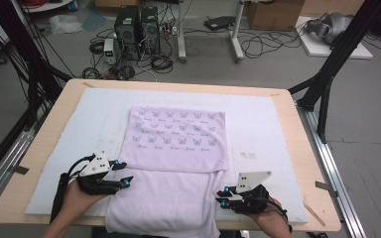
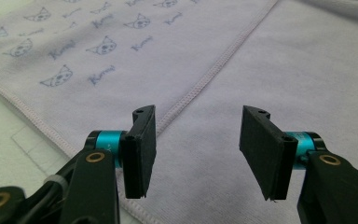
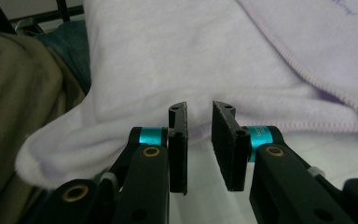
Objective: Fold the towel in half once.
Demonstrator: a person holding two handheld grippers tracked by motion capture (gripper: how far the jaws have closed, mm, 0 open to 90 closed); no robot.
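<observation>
on the surface (image 1: 287, 148), the towel (image 1: 178, 144) lies folded once; further folds remain. left tool (image 1: 124, 173) open, right tool (image 1: 222, 196) slightly open, both empty.

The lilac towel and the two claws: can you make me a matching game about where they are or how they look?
Things:
1. lilac towel
2. left claw
3. right claw
4. white mat

Descriptions:
A. jaws a narrow gap apart, by the towel's right edge
B. folded over, printed layer on top
C. spread under the towel
D. jaws wide apart, at the towel's left edge

Pairs: 1-B, 2-D, 3-A, 4-C
</observation>
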